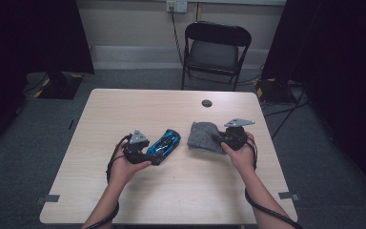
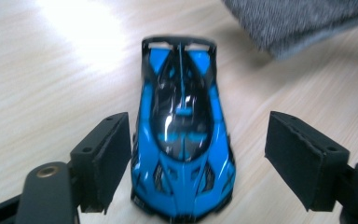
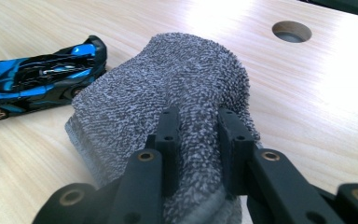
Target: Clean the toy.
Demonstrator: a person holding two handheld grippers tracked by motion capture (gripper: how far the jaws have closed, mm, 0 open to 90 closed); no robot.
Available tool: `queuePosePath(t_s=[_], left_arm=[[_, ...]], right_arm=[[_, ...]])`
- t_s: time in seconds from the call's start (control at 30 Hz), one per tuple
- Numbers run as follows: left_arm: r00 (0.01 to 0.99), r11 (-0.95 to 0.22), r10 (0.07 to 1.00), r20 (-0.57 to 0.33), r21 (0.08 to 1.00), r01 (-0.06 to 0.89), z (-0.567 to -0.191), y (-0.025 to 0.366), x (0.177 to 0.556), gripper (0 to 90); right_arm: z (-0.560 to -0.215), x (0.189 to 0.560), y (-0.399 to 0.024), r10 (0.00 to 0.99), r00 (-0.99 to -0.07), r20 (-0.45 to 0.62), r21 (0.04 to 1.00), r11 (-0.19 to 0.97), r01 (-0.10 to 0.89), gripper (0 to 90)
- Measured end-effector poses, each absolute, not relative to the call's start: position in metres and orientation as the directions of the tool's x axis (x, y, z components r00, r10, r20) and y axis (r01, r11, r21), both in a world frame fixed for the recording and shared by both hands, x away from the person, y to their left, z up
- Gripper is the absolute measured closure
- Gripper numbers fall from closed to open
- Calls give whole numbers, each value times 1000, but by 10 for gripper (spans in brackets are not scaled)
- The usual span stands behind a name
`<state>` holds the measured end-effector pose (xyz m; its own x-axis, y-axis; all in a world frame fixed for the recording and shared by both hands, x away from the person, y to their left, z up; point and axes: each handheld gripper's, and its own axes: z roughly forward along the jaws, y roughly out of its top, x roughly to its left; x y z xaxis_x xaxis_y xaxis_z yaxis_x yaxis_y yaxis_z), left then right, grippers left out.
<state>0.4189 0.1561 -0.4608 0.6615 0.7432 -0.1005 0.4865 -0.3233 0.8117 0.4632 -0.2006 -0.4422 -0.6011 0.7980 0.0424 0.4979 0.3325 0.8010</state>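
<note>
Light wood table (image 1: 171,200), black folding chair (image 1: 215,50) behind, grey carpet (image 1: 33,157), pale wall (image 1: 133,24), dark curtains (image 1: 33,33).

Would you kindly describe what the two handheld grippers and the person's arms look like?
Both the left gripper and the right gripper are black, and each carries a grey three-cornered plate on top. A black cable trails from each back along the forearm. The jaws are flat black rectangular pads on black linkage arms with brass-coloured pivot rings. The forearms are bare, with no sleeves in view.

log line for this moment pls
left hand-held gripper: open around toy car | right hand-held gripper: shut on grey cloth | both on table
</note>
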Motion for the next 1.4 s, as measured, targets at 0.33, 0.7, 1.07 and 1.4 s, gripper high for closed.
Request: queuePosePath(t_s=[0.33, 0.7, 1.07, 1.4], left_arm=[[654, -345, 751, -92, 789, 508, -468, 136, 444, 325], [667, -386, 743, -60, 775, 500, -468, 125, 454, 414], [656, -385, 753, -54, 772, 505, -478, 127, 453, 412], [665, -384, 747, -23, 802, 458, -483, 131, 449, 465]], right_arm=[[-442, 456, -198, 776, -629, 43, 814, 338, 473, 724], [-450, 453, -206, 774, -630, 63, 809, 330, 486, 723], [-458, 451, -209, 774, -630, 72, 809, 325, 491, 723], [-463, 447, -207, 768, -636, 81, 809, 322, 492, 721]])
